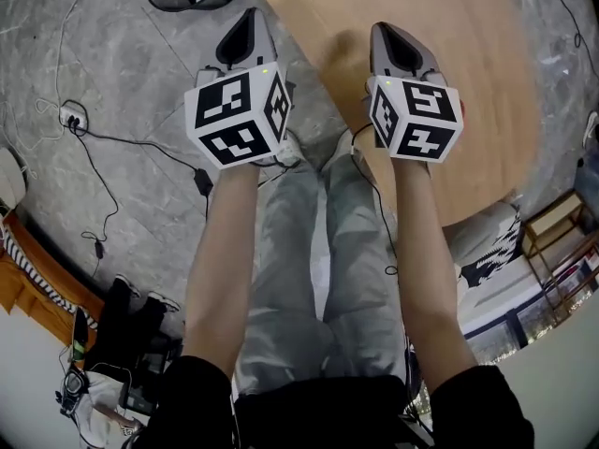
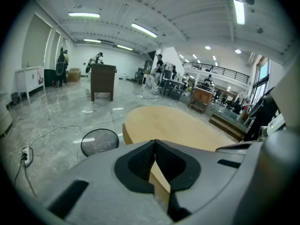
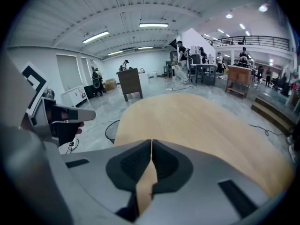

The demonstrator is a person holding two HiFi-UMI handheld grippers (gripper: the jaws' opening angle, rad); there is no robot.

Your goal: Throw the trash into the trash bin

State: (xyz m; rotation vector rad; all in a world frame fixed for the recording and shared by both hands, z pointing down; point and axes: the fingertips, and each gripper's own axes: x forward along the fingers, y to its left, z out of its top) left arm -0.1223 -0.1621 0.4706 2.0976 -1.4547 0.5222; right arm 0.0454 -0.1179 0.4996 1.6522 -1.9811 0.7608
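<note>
I'm in a wide hall with a grey marble floor (image 1: 122, 92), and a pale wooden table (image 1: 468, 73) is ahead of me. The mesh trash bin (image 2: 99, 142) stands upright on the floor just off the table's left edge, mouth up. My left claw (image 2: 154, 143) hangs beside the table's near edge and my right claw (image 3: 151, 142) above it, both pinched shut and empty.

Two grey tapering shells, the left gripper (image 1: 251, 13) at eleven o'clock and the right gripper (image 1: 383, 29) at one, each carry black ribbed pads (image 2: 140, 165) and a white cube (image 1: 239, 118) of black square markers, and the person wears black short sleeves (image 1: 198, 396) and light grey trousers (image 1: 290, 279).
</note>
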